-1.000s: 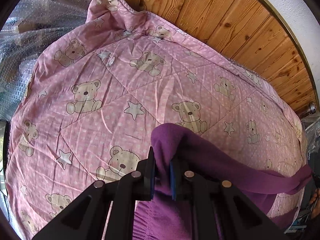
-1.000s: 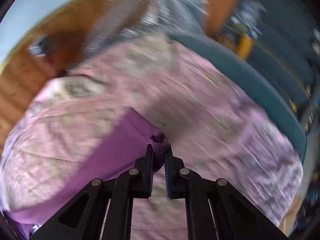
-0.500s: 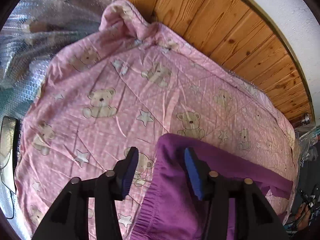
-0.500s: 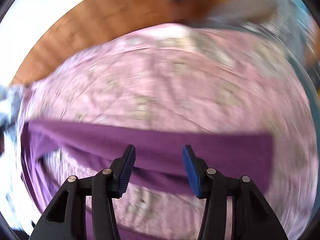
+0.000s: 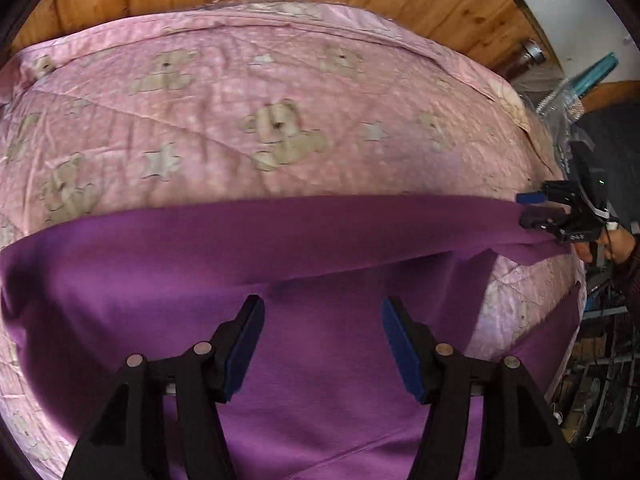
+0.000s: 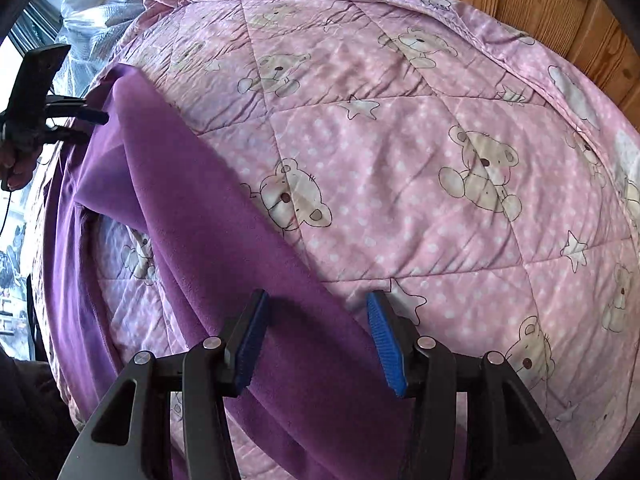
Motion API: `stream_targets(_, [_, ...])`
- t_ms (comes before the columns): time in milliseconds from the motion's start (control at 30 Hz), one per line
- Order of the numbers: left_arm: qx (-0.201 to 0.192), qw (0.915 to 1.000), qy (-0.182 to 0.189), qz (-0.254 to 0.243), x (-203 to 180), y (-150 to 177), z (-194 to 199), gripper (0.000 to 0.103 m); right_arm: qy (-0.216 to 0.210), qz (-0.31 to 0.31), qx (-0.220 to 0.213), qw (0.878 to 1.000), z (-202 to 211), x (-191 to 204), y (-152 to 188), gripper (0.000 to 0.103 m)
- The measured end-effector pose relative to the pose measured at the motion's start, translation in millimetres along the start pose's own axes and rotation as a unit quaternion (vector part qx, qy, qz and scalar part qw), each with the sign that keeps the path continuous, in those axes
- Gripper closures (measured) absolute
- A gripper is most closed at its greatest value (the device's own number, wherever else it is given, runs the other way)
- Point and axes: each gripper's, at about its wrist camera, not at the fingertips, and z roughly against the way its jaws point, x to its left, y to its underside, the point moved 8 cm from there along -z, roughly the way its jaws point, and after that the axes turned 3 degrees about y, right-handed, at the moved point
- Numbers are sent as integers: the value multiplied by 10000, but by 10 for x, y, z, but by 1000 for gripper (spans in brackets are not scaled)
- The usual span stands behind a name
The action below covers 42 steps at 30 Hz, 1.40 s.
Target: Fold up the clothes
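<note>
With both tools spread and holding nothing, the purple garment (image 5: 320, 248) lies folded over on the pink teddy-bear quilt (image 5: 280, 128).

The left gripper (image 5: 322, 344) hangs directly above the garment's wide end, while the right gripper (image 6: 316, 340) sits over the narrow end, its blue pads (image 6: 384, 340) apart with cloth passing beneath them. The garment's long axis runs from one gripper to the other, so each hand is nearest its own end; the next fold probably means bringing one end toward the other. The quilt covers a bed set against a wood-panelled wall (image 6: 580, 8), with bubble wrap (image 6: 92, 12) at the far corner.
</note>
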Motion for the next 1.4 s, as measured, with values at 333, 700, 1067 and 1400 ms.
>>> stream_targets(333, [481, 9828, -350, -1750, -993, 321, -634, 40, 941, -1801, -884, 9751, 536, -893, -39, 89])
stream_targets(700, [243, 9837, -342, -1751, -914, 243, -611, 97, -1359, -5475, -1397, 8138, 301, -321, 1889, 62])
stream_targets(1067, [310, 9809, -414, -1876, -941, 204, -580, 100, -1032, -6157, -2388, 7438, 611, -761, 2196, 99])
stream_targets(1400, [1015, 9759, -291, -1912, -833, 655, -480, 99, -712, -6015, -1365, 7839, 498, -584, 2743, 75])
